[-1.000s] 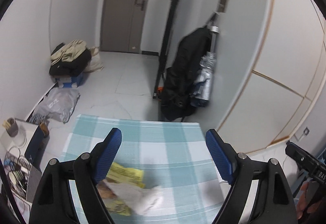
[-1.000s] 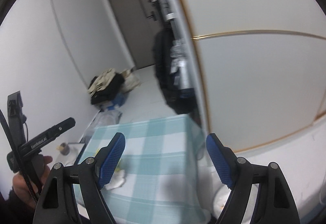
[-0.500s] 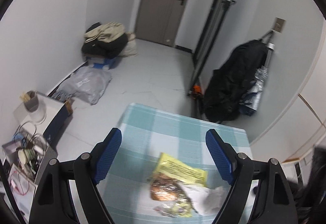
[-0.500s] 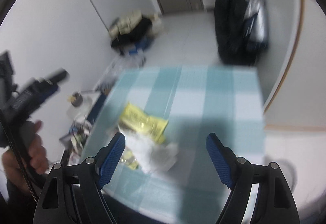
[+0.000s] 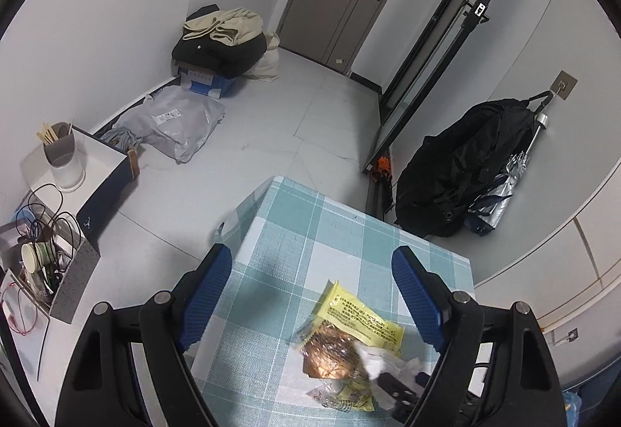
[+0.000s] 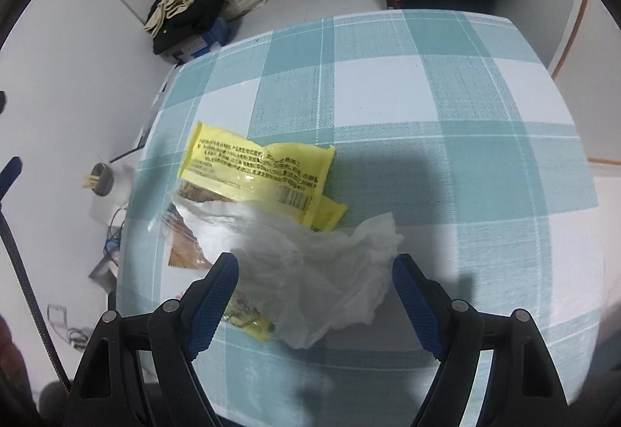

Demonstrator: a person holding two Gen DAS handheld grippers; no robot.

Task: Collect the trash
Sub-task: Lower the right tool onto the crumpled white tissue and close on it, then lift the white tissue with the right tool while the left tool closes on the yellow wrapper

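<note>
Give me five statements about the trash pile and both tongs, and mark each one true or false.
1. The right tongs are open, with the crumpled white tissue between their blue pads. True.
2. The yellow wrapper lies on the bare floor. False: it lies on the checked tablecloth.
3. The left tongs are shut on the wrapper. False: they are open and hold nothing.
4. The tissue partly covers the yellow wrapper. True.
5. The trash fills the whole tablecloth. False: it sits toward one side, as the right wrist view shows, and the rest of the cloth has nothing on it.
</note>
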